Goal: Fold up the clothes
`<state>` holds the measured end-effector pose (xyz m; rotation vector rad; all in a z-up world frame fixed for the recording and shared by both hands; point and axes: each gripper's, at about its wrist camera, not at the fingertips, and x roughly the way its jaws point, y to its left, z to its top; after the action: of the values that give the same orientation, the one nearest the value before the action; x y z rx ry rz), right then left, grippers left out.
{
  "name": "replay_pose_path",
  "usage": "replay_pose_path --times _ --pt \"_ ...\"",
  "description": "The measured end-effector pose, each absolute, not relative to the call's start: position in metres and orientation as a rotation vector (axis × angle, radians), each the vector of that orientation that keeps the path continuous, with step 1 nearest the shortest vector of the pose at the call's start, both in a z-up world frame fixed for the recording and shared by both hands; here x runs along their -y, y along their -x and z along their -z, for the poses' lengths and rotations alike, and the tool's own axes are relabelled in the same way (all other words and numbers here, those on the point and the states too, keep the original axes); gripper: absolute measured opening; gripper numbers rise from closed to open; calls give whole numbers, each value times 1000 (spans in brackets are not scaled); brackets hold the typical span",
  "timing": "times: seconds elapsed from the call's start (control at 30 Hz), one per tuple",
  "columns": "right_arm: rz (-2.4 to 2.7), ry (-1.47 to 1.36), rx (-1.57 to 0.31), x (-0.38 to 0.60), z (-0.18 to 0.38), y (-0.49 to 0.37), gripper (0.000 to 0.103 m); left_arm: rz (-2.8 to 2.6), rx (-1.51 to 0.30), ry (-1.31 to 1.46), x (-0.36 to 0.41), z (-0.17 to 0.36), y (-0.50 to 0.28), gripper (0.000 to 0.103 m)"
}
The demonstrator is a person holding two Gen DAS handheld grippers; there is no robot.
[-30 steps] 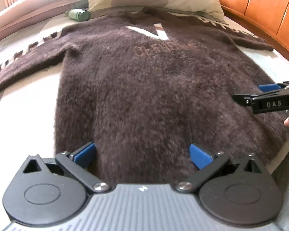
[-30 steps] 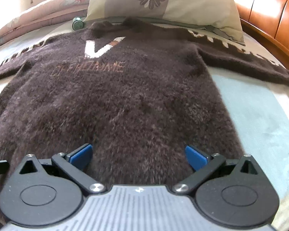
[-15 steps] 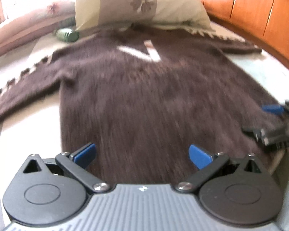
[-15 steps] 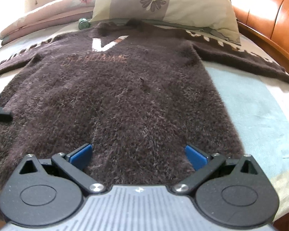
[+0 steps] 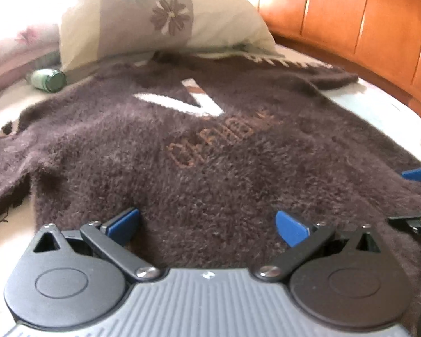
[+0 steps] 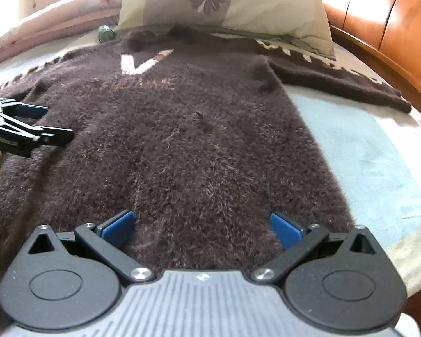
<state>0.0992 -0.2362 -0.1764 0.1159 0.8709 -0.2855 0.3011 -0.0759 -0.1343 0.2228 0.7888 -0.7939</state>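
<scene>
Bed (image 6: 365,151): brown fuzzy sweater (image 6: 182,146) spread flat, front up, sleeves out sideways, collar at pillow (image 6: 238,8). No fold visible.

Judgement: any fold needs deep bite through both layers, edges aligned; fuzzy knit likely slips and stretches.

Left gripper (image 5: 207,224) and right gripper (image 6: 202,226): low over hem end, pointing toward collar, jaws wide apart, empty.

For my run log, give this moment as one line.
fluffy dark brown sweater: flat on bed, unfolded | left tongs: open | right tongs: open
</scene>
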Motion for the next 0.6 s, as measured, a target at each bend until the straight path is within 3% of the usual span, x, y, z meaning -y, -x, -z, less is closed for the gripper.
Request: replay_pose_path --times 0.17,0.33,0.5,0.6 --pt "282 -109 -827 231 154 -130 103 819 -786 -205 57 125 -300 102" --pt "211 -63 -782 233 140 -218 103 732 -714 -241 45 124 -301 102" --pt "314 -69 -877 257 172 -290 103 775 -694 -80 29 116 -310 102" --pt "302 -123 -847 259 178 -271 103 781 -679 -68 29 114 -309 102"
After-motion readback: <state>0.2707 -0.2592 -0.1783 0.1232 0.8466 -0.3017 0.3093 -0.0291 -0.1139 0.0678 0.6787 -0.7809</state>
